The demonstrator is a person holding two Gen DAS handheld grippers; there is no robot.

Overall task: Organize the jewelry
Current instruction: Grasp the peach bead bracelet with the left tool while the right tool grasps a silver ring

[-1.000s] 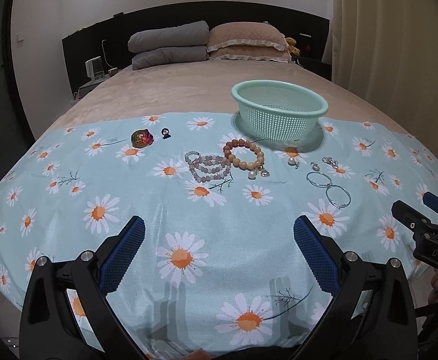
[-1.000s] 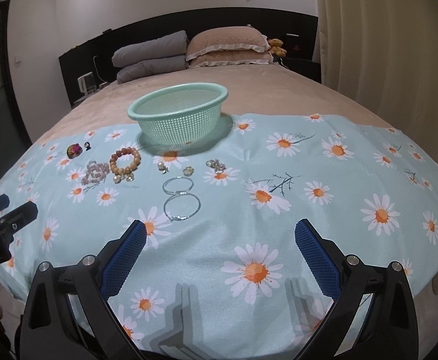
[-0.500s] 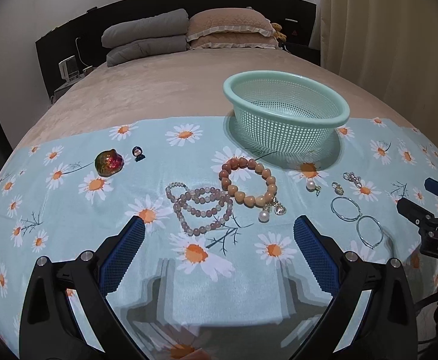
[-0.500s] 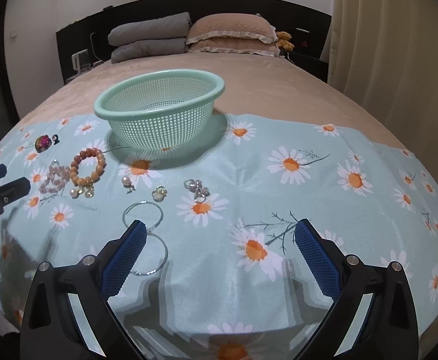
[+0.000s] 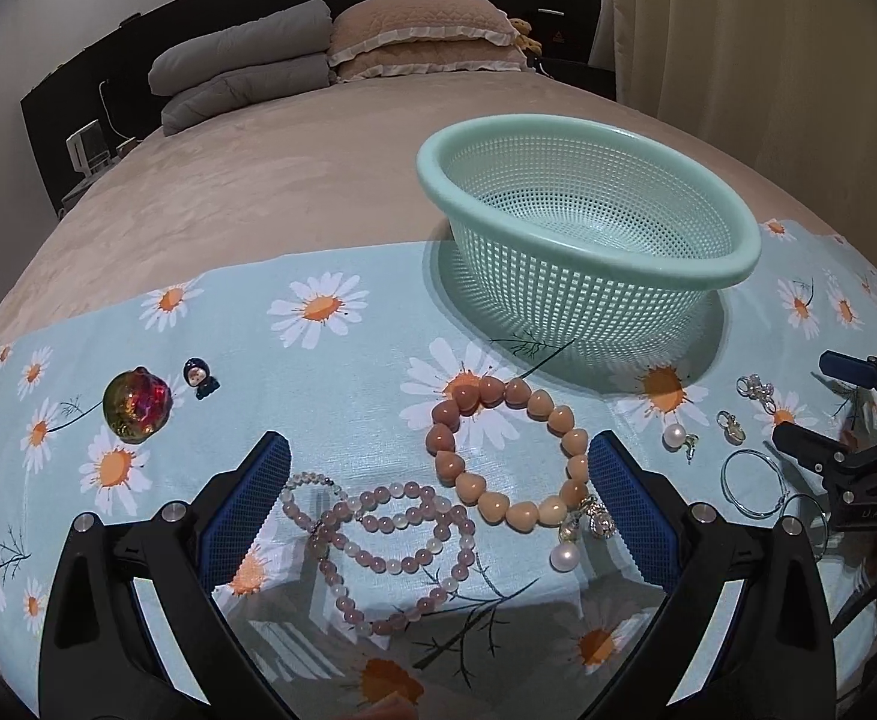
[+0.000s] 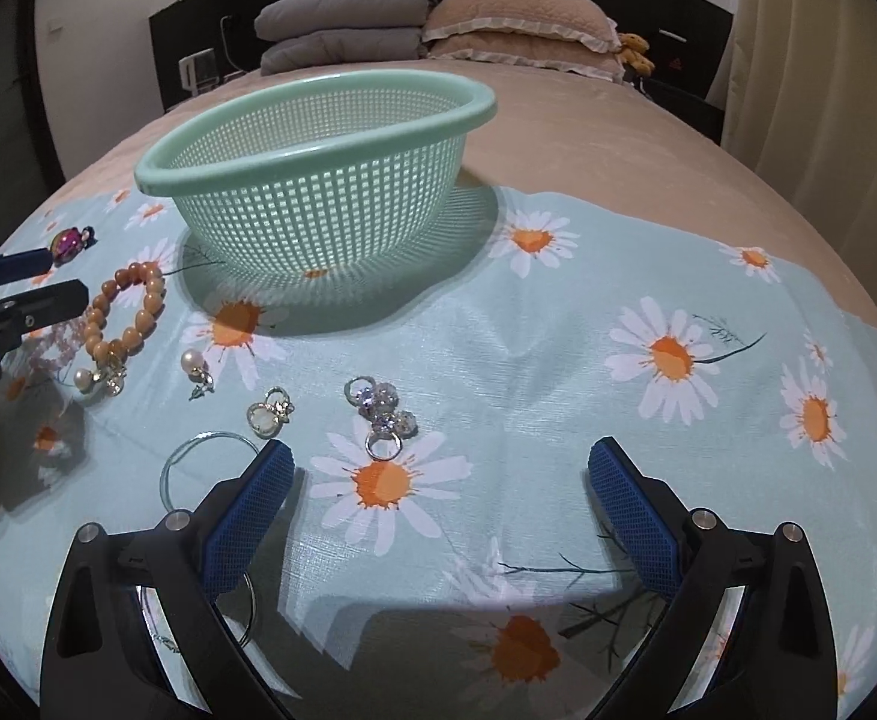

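The jewelry is laid out on a daisy-print cloth [image 5: 378, 324] spread over the near part of a bed. In the left wrist view, a peach bead bracelet [image 5: 513, 450] is seen at centre frame, with pearl and metal charms hanging at its lower right. A pink bead strand [image 5: 390, 540] is coiled just below and left of it, between the two blue pads. A loose pearl earring [image 5: 675, 437] is found right of the bracelet, small silver charms [image 5: 729, 423] a little further right, and thin silver hoops [image 5: 756, 483] at the right edge. An iridescent round piece [image 5: 137, 403] and a tiny dark figure charm [image 5: 200, 378] are placed at the left, well apart from the rest. A mint mesh basket [image 5: 738, 258] is set behind the jewelry in the upper right; nothing is seen inside it.

The left gripper [image 5: 438, 498] is held low over the pink strand, its jaws spread wide and nothing held between them.

In the right wrist view, crystal rings [image 6: 381, 414] are seen at centre, just above the pads. The right gripper [image 6: 441, 501] is held with jaws spread wide and unloaded; one silver hoop is partly covered by its left finger [image 6: 252, 504].

Grey and beige pillows [image 5: 414, 30] are stacked at the dark headboard.
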